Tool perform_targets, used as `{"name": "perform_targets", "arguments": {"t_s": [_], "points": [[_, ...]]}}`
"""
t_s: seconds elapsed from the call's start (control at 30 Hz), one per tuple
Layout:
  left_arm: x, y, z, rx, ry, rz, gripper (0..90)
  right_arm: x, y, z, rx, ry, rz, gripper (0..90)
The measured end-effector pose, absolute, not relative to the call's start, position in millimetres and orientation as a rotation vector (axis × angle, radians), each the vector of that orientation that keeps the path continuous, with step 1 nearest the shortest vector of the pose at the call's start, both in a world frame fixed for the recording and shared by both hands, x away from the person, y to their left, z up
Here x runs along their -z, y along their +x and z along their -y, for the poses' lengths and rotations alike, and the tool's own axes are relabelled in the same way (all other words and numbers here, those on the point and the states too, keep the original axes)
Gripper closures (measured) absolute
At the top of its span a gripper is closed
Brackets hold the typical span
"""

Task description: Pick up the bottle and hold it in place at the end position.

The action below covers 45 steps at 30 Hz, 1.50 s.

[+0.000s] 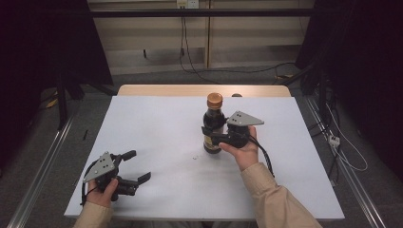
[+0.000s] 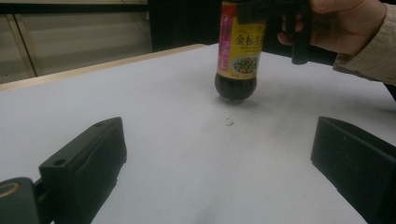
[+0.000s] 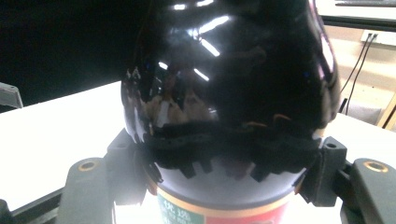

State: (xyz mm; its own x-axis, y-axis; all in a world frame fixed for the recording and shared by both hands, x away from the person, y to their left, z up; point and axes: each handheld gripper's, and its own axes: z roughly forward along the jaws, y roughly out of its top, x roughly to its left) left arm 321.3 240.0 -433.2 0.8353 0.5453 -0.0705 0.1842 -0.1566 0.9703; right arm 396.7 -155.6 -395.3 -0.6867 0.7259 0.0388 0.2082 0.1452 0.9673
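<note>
Dark sauce bottle [image 1: 214,124] stands upright on the white table [image 1: 142,142], mid-table toward the far edge; glossy near-black body, copper-orange cap, yellow-and-pink label with green picture low on the body. Right gripper [image 1: 217,135] has its fingers pinching the bottle just above the label, below the shoulder; left gripper [image 1: 138,166] rests near the front-left table corner, well apart from the bottle, fingers spread on nothing. Judged full, hence heavy, rigid, breakable and slick; best held at mid-body, not the tapering neck
</note>
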Motion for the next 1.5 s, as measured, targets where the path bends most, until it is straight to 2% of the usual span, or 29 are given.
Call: {"name": "perform_targets", "arguments": {"t_s": [0.9, 1.5], "points": [[435, 322, -241, -0.338, 1.736, -0.571, 3.3, 405, 423, 136, -1.561, 0.870, -1.986, 30.8], [435, 321, -239, -0.340, 1.745, -0.574, 3.3, 410, 425, 137, -1.559, 0.874, -1.999, 30.7]]}}
